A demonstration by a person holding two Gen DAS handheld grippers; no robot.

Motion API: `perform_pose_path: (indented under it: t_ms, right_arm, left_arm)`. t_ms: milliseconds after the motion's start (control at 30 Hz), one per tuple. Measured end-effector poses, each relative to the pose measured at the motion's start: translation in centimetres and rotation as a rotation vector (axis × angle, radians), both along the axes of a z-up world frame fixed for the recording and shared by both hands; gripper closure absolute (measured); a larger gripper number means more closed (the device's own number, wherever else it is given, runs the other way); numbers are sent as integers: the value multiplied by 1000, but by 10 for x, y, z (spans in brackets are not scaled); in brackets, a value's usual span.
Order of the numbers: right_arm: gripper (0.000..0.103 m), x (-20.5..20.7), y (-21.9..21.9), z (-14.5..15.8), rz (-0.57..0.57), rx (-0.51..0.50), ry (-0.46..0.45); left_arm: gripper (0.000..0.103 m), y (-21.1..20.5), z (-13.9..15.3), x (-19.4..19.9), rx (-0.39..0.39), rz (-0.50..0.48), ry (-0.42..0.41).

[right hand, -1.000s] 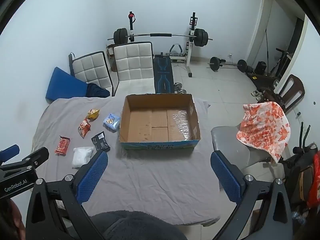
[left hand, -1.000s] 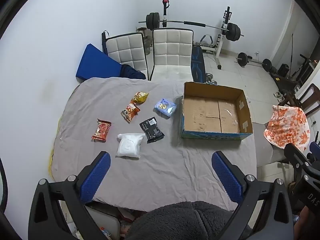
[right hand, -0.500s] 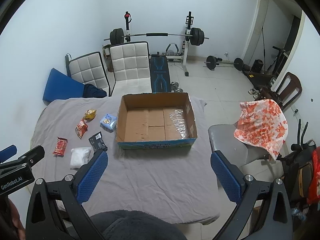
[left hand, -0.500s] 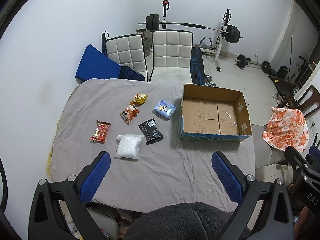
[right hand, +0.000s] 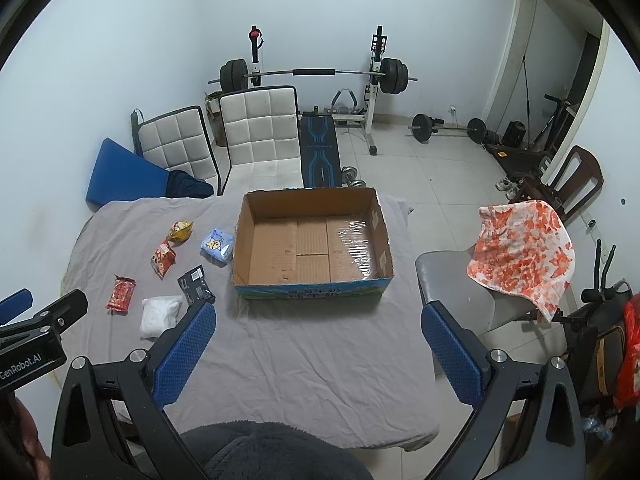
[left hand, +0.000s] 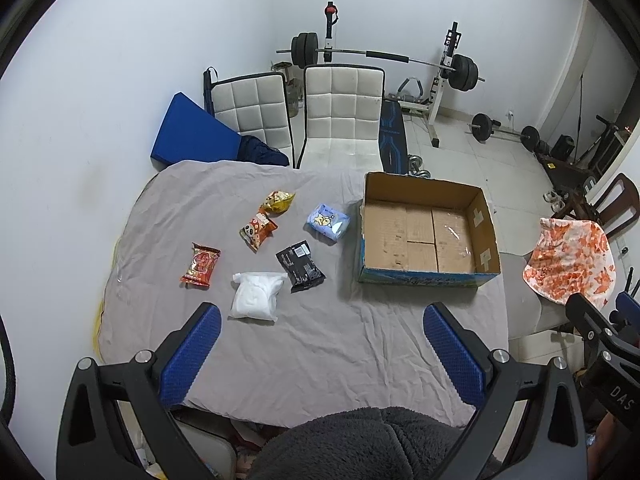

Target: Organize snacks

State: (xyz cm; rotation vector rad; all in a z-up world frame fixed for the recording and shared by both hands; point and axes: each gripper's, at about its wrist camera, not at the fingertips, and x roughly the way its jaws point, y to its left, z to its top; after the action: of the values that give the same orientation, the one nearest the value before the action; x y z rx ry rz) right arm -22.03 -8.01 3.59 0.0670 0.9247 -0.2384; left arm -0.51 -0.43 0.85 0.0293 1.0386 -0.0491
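nothing is sorted yet, as far as these views show: the cardboard box sits empty on the right side of the table, and all six snacks lie loose on the grey cloth to its left. you have the whole job ahead of you.

your left gripper hangs above the near edge of the table, spread wide and grasping nothing. your right gripper does the same further right, facing the box, also released and empty.

the white pouch lies nearest you, soft, pillowy and matte. just right of it, touching or nearly so, is the black packet, flat and rectangular with small print. the red packet lies alone to the left, glossy and crimped at the ends. further away sit the orange packet and the yellow packet, close together, both crinkly foil and puffed. the light blue pack lies closest to the box, plump and smooth.

the box is open-topped corrugated card with a printed blue band along its near wall and clear tape shining over the floor seams. the cloth is wrinkled, so i judge thin packets may drag on it.
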Motion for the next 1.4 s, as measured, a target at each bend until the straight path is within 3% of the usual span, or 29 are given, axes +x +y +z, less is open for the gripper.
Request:
perform_pose_path:
  t_ms: [1400]
  right_arm:
    - [0,-9,7,14,7,-13,-32]
  left_arm:
    - [0,-6,1,-9,-21,-21,13]
